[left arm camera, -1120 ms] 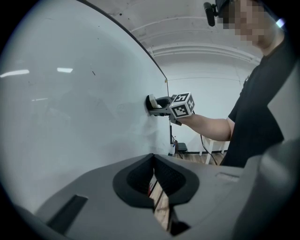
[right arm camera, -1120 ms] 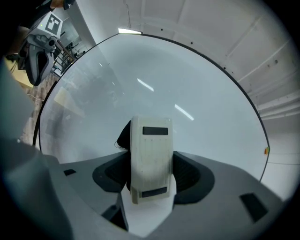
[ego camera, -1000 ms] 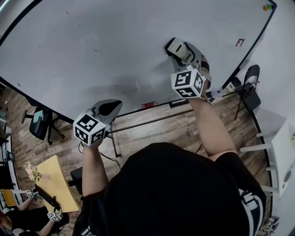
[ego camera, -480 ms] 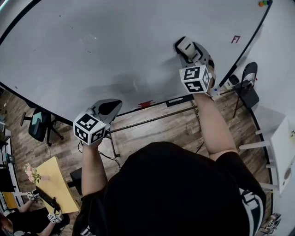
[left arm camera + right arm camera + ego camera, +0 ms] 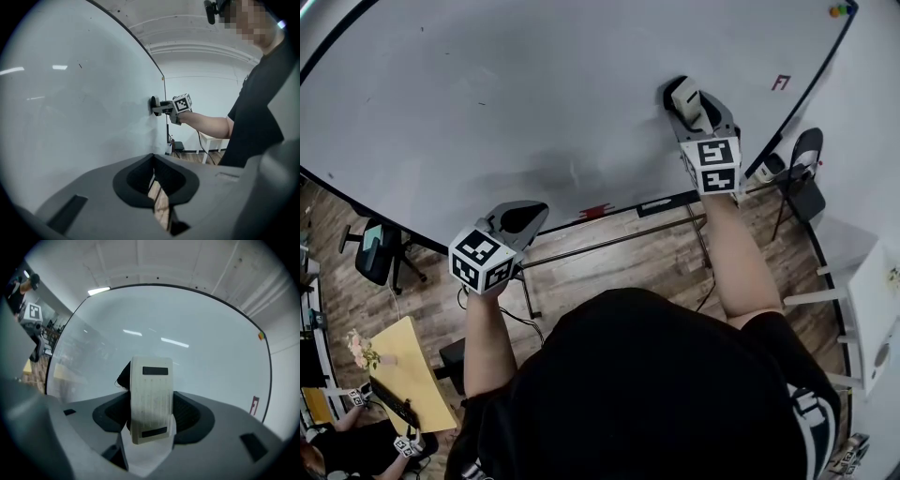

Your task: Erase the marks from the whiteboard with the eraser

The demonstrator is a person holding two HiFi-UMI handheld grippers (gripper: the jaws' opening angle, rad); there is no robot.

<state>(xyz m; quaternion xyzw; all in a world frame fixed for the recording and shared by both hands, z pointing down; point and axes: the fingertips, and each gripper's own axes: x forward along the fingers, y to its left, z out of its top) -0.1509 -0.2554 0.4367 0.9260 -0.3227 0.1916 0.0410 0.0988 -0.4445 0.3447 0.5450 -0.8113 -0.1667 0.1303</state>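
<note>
A large whiteboard (image 5: 534, 94) fills the top of the head view. Its surface looks nearly clean, with faint specks and a grey smear (image 5: 548, 173) near its lower edge. My right gripper (image 5: 684, 98) is shut on a white eraser (image 5: 150, 397) with a black felt pad, pressed against the whiteboard (image 5: 187, 348) at its right part. The eraser (image 5: 685, 94) stands flat to the board. My left gripper (image 5: 517, 217) hangs at the board's lower edge, jaws closed with nothing between them. In the left gripper view, the right gripper (image 5: 161, 106) touches the whiteboard (image 5: 70, 103).
A small red mark (image 5: 781, 82) sits on the wall right of the board, and coloured magnets (image 5: 842, 11) sit at its top right corner. Below are a wooden floor, a black chair (image 5: 806, 178), an office chair (image 5: 375, 251) and a yellow table (image 5: 408, 370).
My right gripper has slid the eraser to the right across the board over the last second. The left gripper has stayed still.
</note>
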